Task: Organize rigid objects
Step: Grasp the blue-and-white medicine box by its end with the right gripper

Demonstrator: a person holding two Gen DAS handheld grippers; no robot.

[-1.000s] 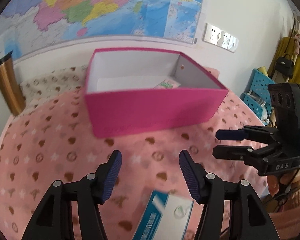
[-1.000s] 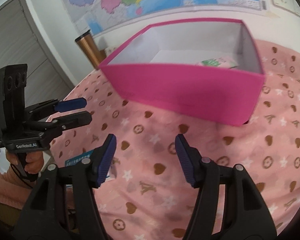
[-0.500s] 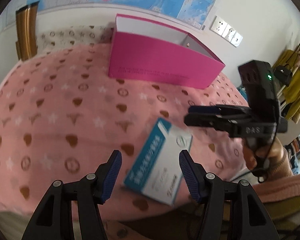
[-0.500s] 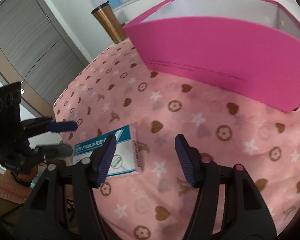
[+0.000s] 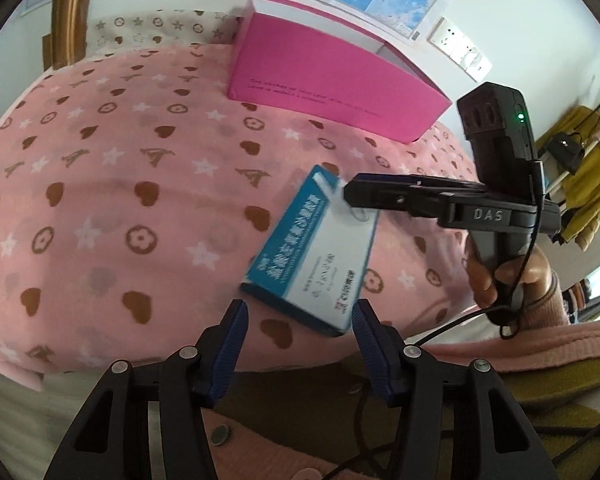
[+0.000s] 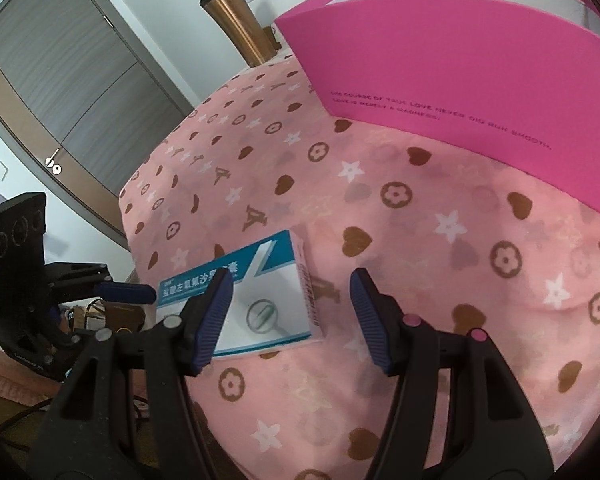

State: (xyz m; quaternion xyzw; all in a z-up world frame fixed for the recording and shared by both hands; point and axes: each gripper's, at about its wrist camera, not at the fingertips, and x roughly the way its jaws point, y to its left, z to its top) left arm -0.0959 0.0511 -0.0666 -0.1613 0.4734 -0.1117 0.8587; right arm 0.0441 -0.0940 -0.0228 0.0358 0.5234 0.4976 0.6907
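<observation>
A blue and white medicine box (image 5: 314,254) lies flat on the pink patterned cloth near the table's front edge; it also shows in the right wrist view (image 6: 256,298). My left gripper (image 5: 300,344) is open and empty, just in front of the box's near end. My right gripper (image 6: 290,320) is open and empty, low over the box's right half; from the left wrist view its fingers (image 5: 384,196) hang over the box's far end. The pink storage box (image 5: 324,80) stands at the back; its inside is hidden from here.
A copper tumbler (image 6: 238,20) stands at the back left of the table (image 6: 420,280). Wall sockets (image 5: 460,50) and a map are on the wall behind. Grey cabinet doors (image 6: 72,80) stand beyond the table's left edge.
Both grippers have dropped and pulled back from the pink box toward the medicine box at the front edge. The right gripper now hangs over the box. Both stayed open.
</observation>
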